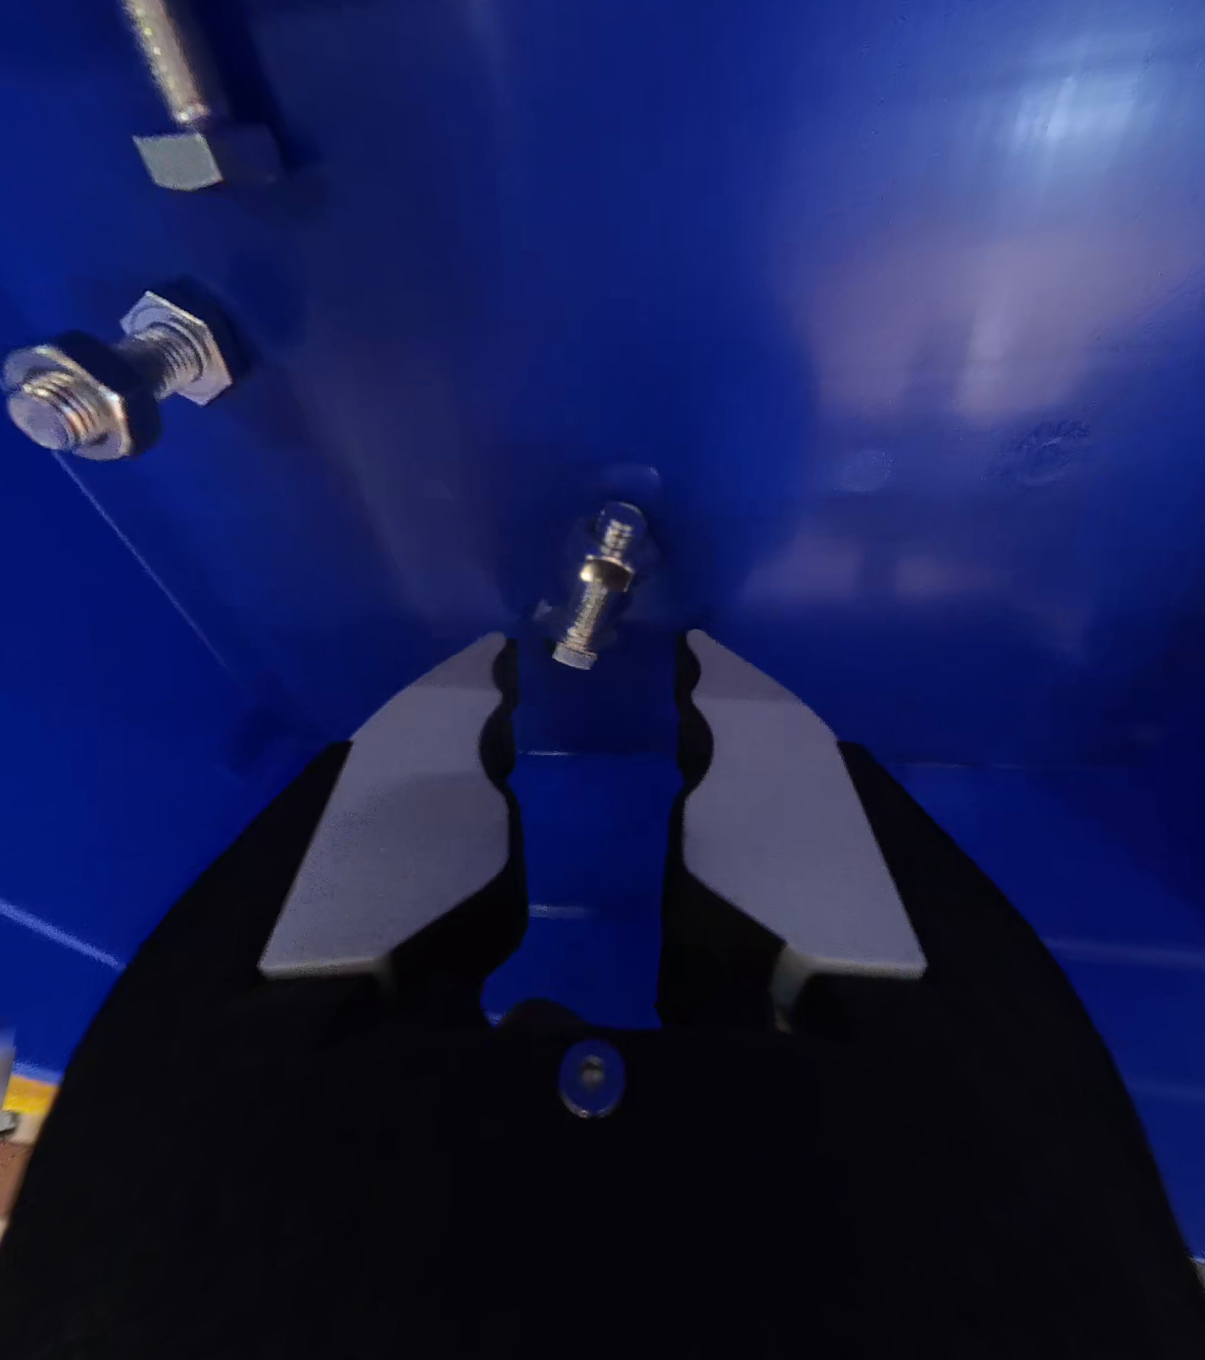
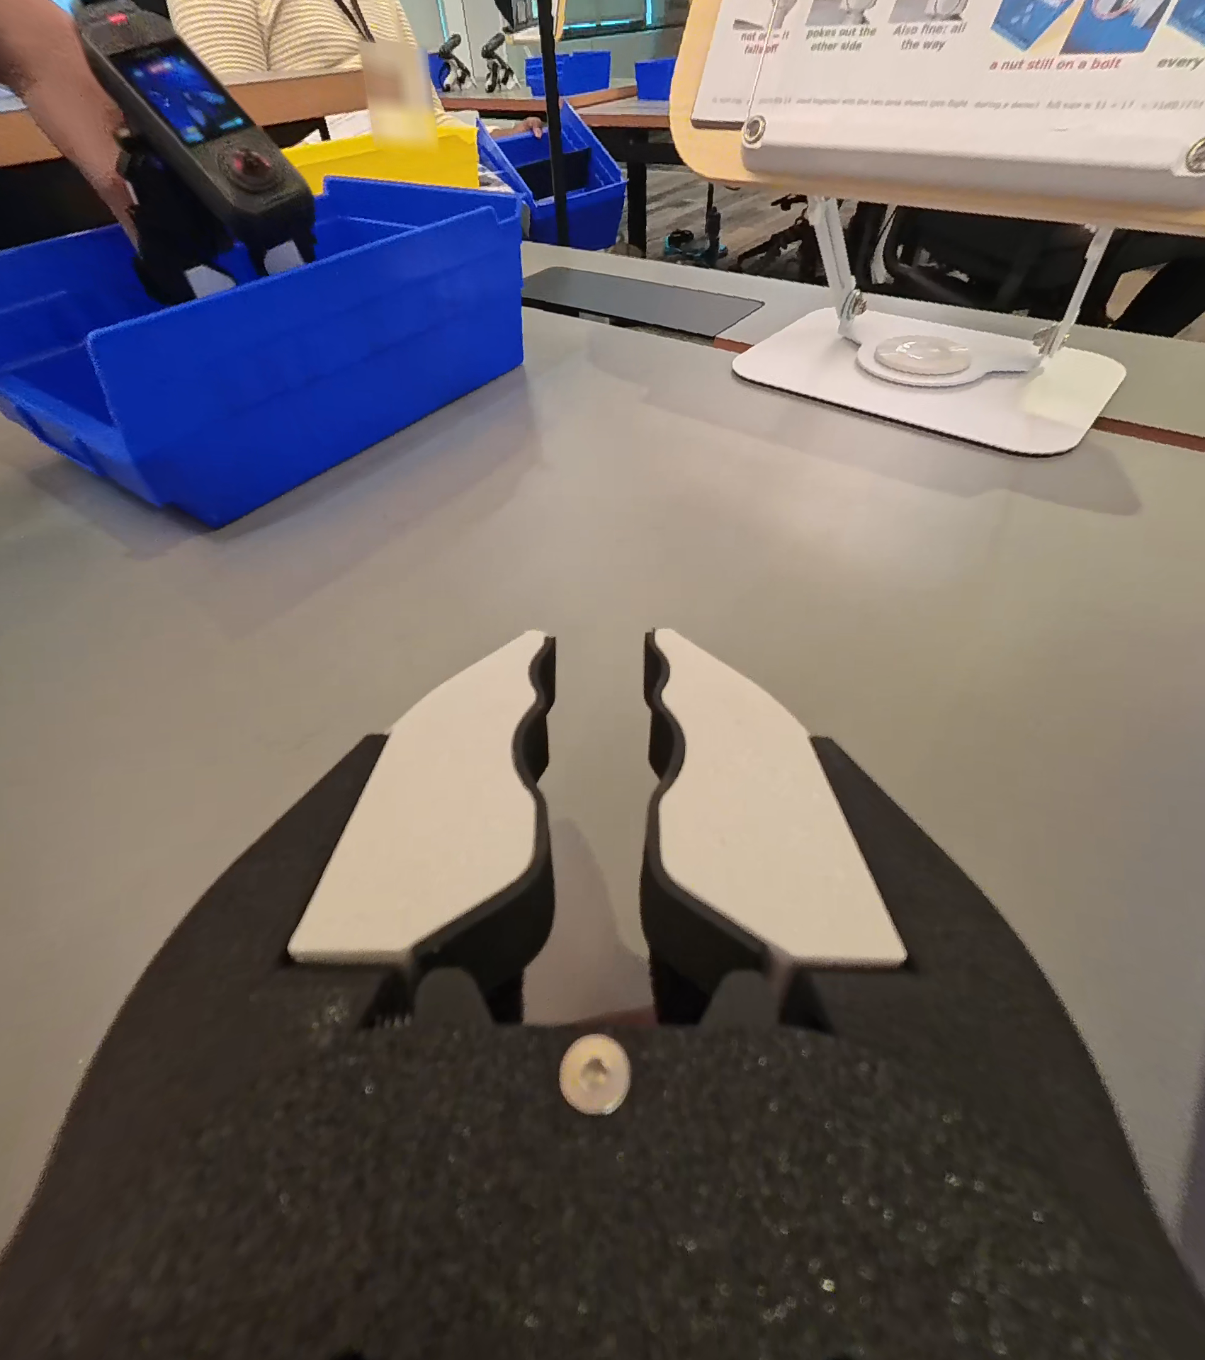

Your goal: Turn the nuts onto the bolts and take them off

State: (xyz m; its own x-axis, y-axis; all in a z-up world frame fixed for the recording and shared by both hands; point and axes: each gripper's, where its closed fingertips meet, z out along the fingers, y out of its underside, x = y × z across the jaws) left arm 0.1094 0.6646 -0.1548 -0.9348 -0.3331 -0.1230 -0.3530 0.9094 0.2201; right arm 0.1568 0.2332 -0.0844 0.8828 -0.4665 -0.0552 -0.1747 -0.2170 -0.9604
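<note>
The left gripper (image 1: 593,647), black with pale grey finger plates, sits inside the blue plastic bin (image 1: 842,309) with its jaws parted and nothing between them. Just ahead of its fingertips a small silver bolt (image 1: 595,589) lies on the bin floor, a small hex nut (image 1: 606,572) threaded partway along its shank; the bolt's head points toward the gap between the fingers but is not touched by either. Farther left lies a larger steel bolt (image 1: 165,353) wearing a hex nut (image 1: 69,412) near its tip, and beyond it, at the top edge, a long bare bolt (image 1: 176,110) with a square-looking head.

The right gripper (image 2: 599,640) hovers over the grey tabletop (image 2: 879,625), well apart from the bin, its jaws open by a narrow gap and holding nothing. From this view a person's hand (image 2: 80,140) holds the left gripper down in the bin. A white stand (image 2: 938,375) carrying an instruction sheet sits to the right.
</note>
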